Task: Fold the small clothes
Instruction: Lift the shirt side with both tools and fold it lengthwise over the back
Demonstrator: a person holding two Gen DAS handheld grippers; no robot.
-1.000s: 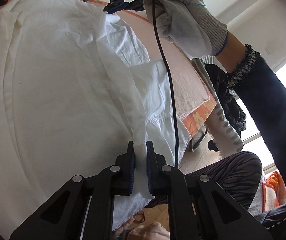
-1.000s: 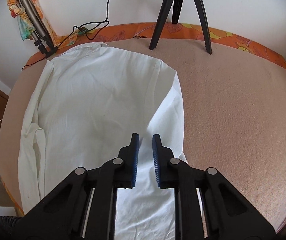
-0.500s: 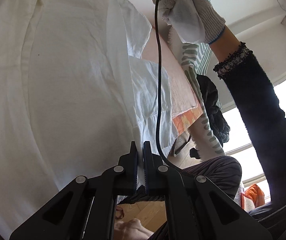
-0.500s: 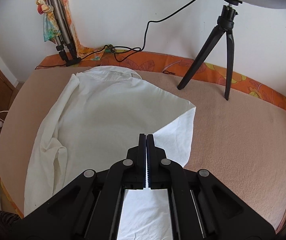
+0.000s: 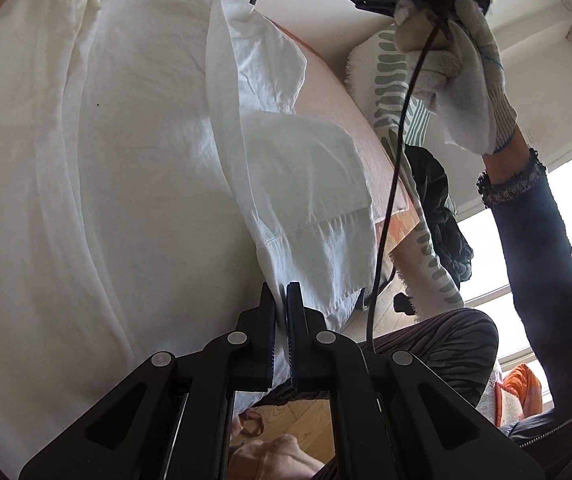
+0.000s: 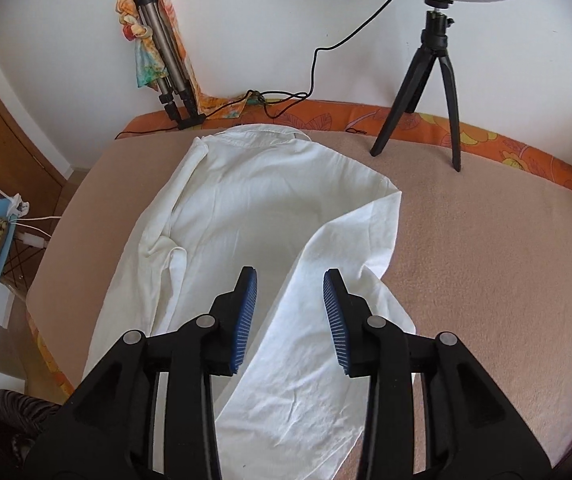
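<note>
Left gripper point(image 5: 281, 294) pinching white shirt point(image 6: 254, 200) hem, right gripper point(image 6: 289, 280) wide above sleeve

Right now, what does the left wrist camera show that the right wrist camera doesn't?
Left wrist only: the left claw shut on the hem of the white cotton shirt, and the white-gloved right hand. Right wrist only: the right claw open above the shirt, the black tripod, the folded grey tripod. Both: the shirt on the pink terry surface.

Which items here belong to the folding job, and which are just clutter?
Job: white shirt; left gripper, shut on its edge; right gripper, open above it.

Clutter: black tripod; folded tripod with scarf; black cable; striped towel.
</note>
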